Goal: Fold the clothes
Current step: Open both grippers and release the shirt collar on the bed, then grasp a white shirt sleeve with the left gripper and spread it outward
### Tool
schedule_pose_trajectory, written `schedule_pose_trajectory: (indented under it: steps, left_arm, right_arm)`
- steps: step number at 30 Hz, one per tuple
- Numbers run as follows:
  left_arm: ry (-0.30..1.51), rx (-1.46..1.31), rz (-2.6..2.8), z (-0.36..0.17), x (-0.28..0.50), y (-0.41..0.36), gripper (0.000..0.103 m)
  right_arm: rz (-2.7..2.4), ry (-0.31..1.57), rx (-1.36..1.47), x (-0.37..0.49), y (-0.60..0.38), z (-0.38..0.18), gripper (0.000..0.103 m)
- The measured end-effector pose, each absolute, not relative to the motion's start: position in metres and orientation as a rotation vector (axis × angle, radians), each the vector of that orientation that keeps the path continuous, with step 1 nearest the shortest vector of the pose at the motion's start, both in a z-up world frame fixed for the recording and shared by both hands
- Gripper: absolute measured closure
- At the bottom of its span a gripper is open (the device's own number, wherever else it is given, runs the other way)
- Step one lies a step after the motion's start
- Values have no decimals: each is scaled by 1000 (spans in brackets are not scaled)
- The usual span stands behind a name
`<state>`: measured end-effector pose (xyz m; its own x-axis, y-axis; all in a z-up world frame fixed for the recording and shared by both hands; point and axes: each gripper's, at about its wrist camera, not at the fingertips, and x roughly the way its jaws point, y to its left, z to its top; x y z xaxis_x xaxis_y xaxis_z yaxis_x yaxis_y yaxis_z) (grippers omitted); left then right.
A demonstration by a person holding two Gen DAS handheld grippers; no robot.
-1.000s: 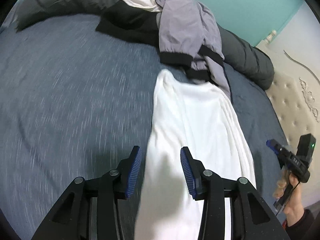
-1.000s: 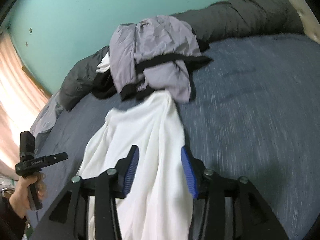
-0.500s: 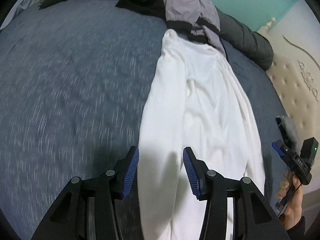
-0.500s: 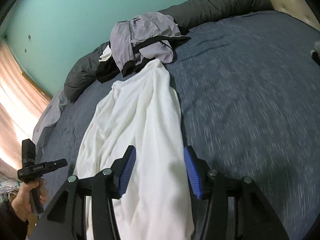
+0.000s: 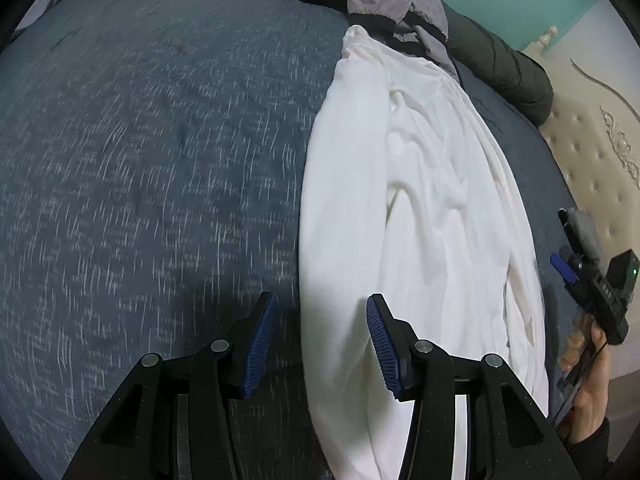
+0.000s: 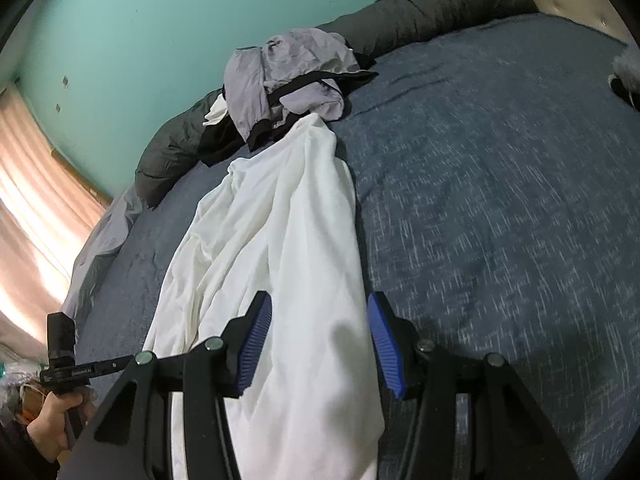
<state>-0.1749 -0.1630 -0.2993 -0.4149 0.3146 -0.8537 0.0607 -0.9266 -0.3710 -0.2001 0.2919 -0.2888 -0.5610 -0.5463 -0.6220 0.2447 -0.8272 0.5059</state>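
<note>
Two sets of spread fingers over blue bedspread [image 5: 140,160], white garment [image 6: 280,240], teal wall [image 6: 160,20] behind.

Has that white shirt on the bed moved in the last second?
Yes. The white shirt has been pulled toward the camera, away from the grey jacket piled by the dark bolster; only its far tip now reaches the jacket.
</note>
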Motion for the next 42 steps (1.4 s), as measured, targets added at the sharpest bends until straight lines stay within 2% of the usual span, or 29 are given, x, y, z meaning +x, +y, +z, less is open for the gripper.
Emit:
schedule_pose_trajectory:
  steps: [11,12,14,15,16,22,30,42]
  left_arm:
    - [-521,-1619,2423,-312,-161,-154,53]
    - [-517,-1622,2420,-314,-161,-153,56]
    - [-511,-1626,2409,-316,-161,-151,75]
    - [-505,-1628,2405,-317,-161,-150,93]
    - [-503,-1626,2405,-316,-161,-150,99]
    - [-488,-1586,2432,-291,-160,-162,99]
    - [-431,-1627,2573,-249,-170,-221,99]
    - [-445,-1778,2732,-238,-208,-318,99]
  right_arm:
    - [-2362,-564,1088,-209,291,-288,52]
    - [-2358,-570,1087,-209,291,-288,52]
    - [-2357,-573,1084,-210,291,-288,52]
    - [-2356,-575,1083,-210,291,-288,52]
    - [-2354,-577,1083,-210,291,-288,52]
    - [-2346,-587,1082,-210,291,-288,52]
    - [-2347,-593,1079,-211,292,-288,52]
    - [-2353,-570,1094,-215,289,-292,52]
